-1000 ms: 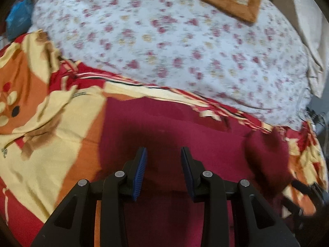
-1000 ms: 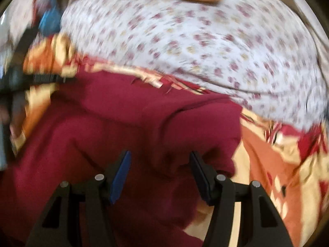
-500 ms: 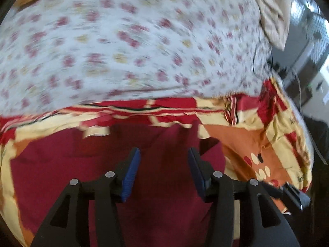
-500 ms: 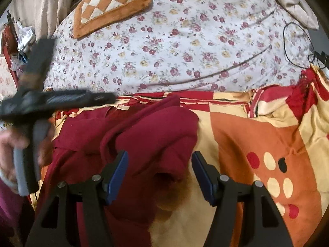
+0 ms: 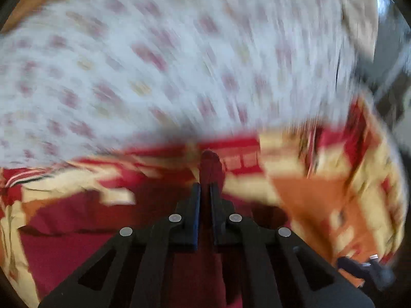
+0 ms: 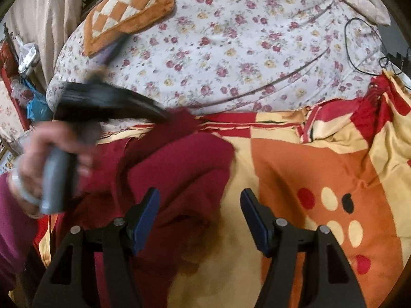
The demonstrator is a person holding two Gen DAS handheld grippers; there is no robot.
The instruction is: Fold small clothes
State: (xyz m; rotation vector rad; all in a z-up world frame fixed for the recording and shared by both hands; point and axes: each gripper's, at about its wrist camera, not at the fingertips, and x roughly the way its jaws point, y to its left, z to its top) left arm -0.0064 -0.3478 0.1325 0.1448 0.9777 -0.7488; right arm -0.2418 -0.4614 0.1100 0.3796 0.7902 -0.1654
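A dark red garment lies crumpled on an orange, yellow and red blanket. In the left wrist view, which is blurred, my left gripper is shut on a fold of the garment, with cloth sticking out past the tips. The left gripper also shows in the right wrist view, blurred, pinching the garment's far corner. My right gripper is open and empty, just above the garment's near right edge.
The blanket lies on a bed with a white floral sheet. A checked orange cushion sits at the far left. A black cable lies at the far right. Clutter stands beside the bed on the left.
My left gripper has closed on a fold of the red garment and is moving fast, blurring its view. My right gripper stays open and has shifted slightly right.
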